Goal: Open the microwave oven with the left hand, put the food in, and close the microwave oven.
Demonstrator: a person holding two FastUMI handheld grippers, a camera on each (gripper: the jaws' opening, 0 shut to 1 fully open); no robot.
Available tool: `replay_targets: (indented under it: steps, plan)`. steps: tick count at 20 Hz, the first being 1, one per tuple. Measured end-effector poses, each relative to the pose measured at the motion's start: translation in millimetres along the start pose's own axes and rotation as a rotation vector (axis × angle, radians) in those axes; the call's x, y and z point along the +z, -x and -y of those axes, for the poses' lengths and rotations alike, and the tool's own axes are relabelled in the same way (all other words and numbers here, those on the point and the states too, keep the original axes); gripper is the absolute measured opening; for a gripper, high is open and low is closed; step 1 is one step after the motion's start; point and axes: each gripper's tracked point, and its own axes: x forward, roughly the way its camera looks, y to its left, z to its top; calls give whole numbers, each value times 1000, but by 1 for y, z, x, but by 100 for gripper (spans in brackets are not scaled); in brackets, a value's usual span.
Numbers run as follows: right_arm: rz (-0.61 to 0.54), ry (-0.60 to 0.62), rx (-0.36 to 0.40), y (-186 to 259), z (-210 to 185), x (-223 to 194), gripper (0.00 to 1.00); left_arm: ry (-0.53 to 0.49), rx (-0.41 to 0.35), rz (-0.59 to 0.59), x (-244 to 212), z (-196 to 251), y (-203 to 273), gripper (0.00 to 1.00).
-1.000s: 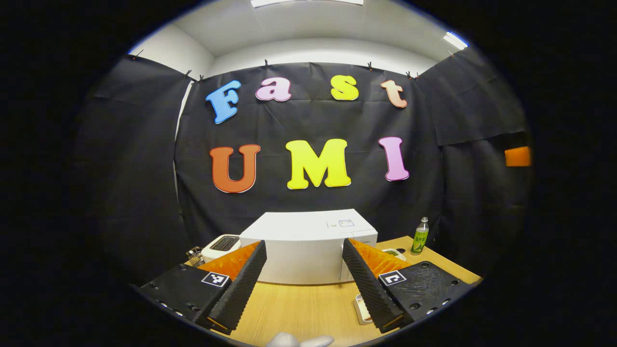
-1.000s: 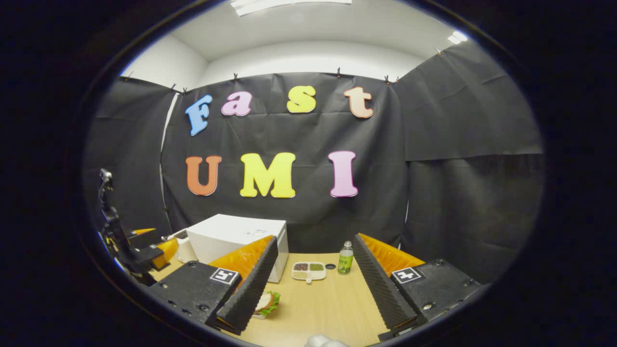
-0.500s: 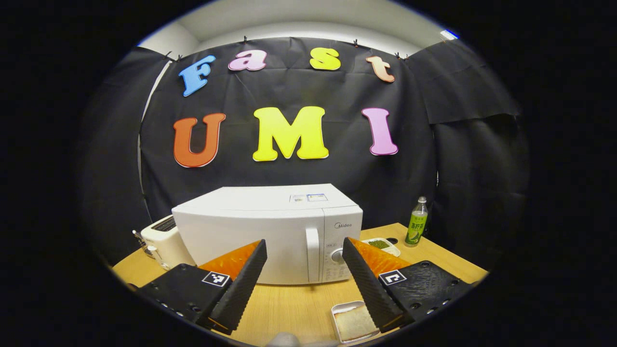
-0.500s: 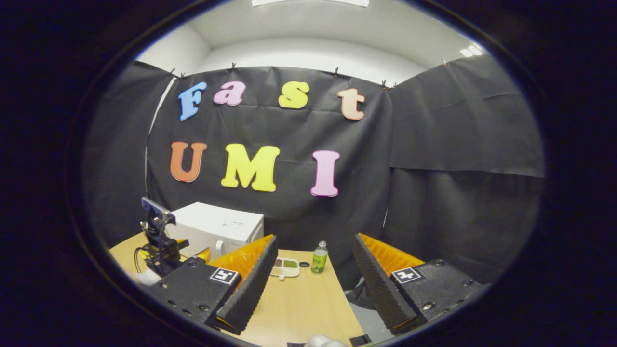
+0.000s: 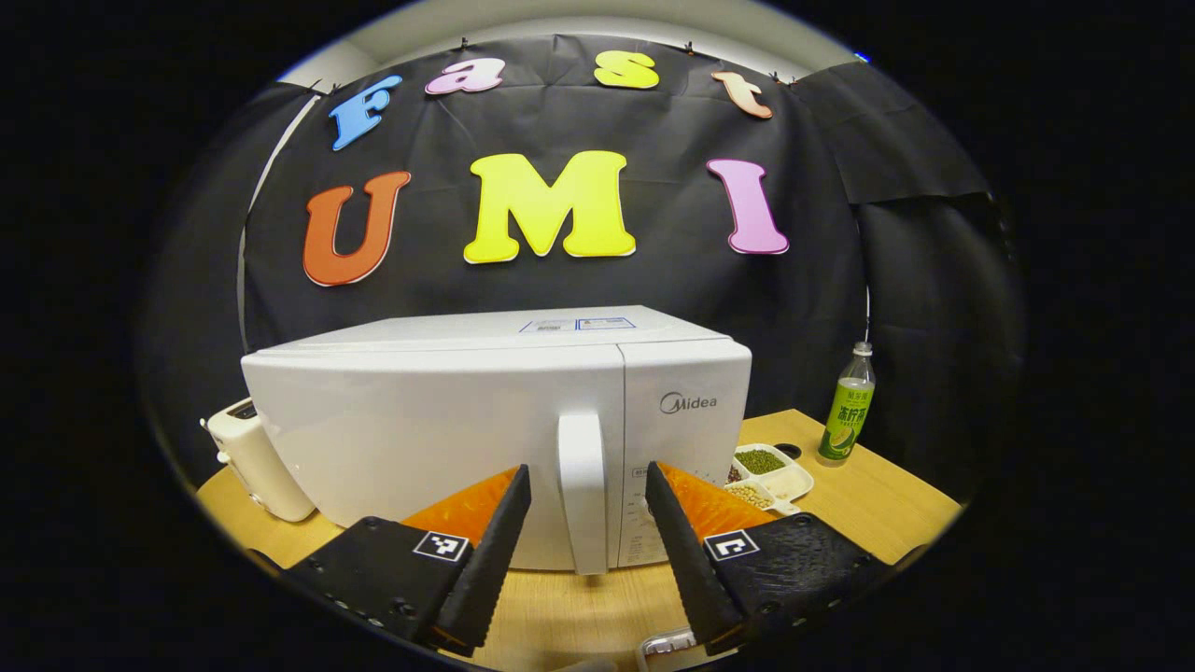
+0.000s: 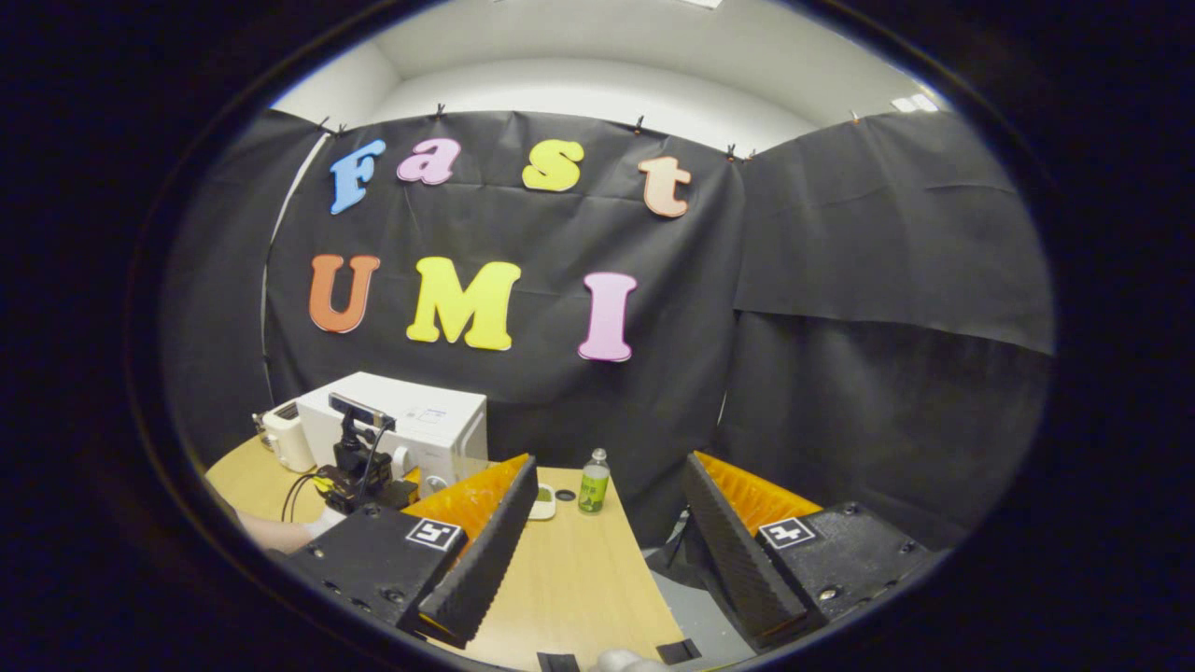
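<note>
Left tool (image 5: 583, 546) spread wide, straddling the handle (image 5: 581, 485) of the shut microwave (image 5: 485, 420) dead ahead at 12 o'clock; handle's long axis vertical, no pad touching yet. Right tool (image 6: 602, 551) spread, empty, microwave far off at 10 o'clock. Left plainly nearer.

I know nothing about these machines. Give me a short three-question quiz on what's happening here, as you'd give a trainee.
1. True or false: the microwave door is already open.
2. What stands between the fingers of the left claw? A) the green bottle B) the door handle C) the toaster
3. Fill in: the right claw is ____ and holds nothing.

Key: 1. False: the door sits flush and shut. 2. B: the handle stands in the gap, and the fingers do not press on it. 3. Open: it hangs over the table, with its fingers well apart.
</note>
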Motion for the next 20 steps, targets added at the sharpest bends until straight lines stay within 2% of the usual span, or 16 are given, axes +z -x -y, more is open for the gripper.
replay_targets:
  steps: [1,2,3,4,5,6,10,12,15,17,19,20]
  plan:
    - [-6,1,-3,1,1,0,92,0,-3,-5,-2,-2,-4,74]
    - [-8,-1,-5,1,1,-1,100,-4,-17,0,-3,-1,-7,66]
    - [-8,-1,-9,2,0,0,100,-11,-13,-13,-7,-6,-4,72]
    - [-8,-2,-9,3,0,0,100,5,-49,-9,-7,-1,-7,25]
    - [-8,0,-9,5,-1,1,100,16,-59,-10,-7,0,-5,28]
    - [-6,2,-9,6,-2,2,92,18,-57,-13,-7,-2,-7,25]
    - [-3,3,4,8,-9,4,92,28,-61,-24,-7,-2,-5,6]
    - [4,4,19,10,-14,8,93,55,-86,-47,-8,-1,-2,6]
    - [24,17,33,8,-20,14,100,13,-99,-17,-12,-7,34,6]
    - [33,36,71,7,-33,16,96,25,-130,-26,-19,-10,57,5]
    - [49,53,101,5,-44,18,100,25,-149,-33,-25,-18,79,6]
    - [54,55,124,5,-53,20,97,6,-149,-36,-26,-23,92,10]
